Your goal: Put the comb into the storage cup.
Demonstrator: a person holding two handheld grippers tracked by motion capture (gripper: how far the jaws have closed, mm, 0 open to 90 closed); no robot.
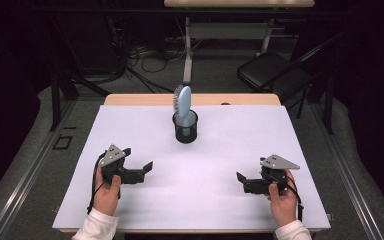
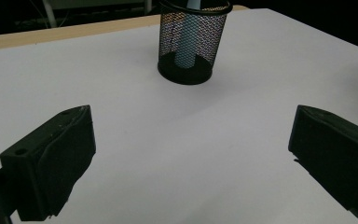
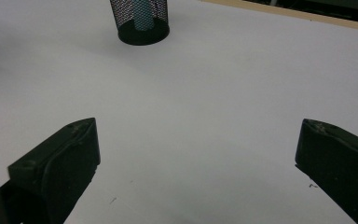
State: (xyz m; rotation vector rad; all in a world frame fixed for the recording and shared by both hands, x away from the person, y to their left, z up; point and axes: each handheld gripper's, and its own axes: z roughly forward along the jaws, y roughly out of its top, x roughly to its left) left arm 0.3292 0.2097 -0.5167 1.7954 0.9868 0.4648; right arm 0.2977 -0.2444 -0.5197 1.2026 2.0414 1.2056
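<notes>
We list a white sheet (image 1: 210,200) covering a wooden table (image 1: 130,99), whose bare edge shows along the far side.

Item one: a black mesh cup (image 1: 185,126), upright, near the far middle of the sheet. In it stands a light blue hairbrush (image 1: 183,102), handle down, head up and above the rim, bristles facing left in the high view. In the left gripper view we see the cup (image 2: 189,44) ahead and slightly right of centre, the brush handle (image 2: 185,51) visible through the mesh. In the right gripper view the cup (image 3: 141,21) sits far up and left, the handle (image 3: 143,14) faint inside it.

Item two: our left gripper (image 1: 141,159), held in the left hand (image 1: 107,192) at the near left of the sheet. Its jaws stand wide apart with nothing between them; the gripper (image 2: 191,154) looks toward the cup, well short of it.

Item three: our right gripper (image 1: 240,181), held in the right hand (image 1: 283,200) at the near right. Its jaws are likewise spread and hold nothing; the gripper (image 3: 196,163) has bare sheet between the jaws.

Both grippers lie well apart from each other and from the cup.

Beyond the table we note a dark folding chair (image 1: 272,72), loose cables (image 1: 145,55) on the floor, and a second table (image 1: 230,25) behind.
</notes>
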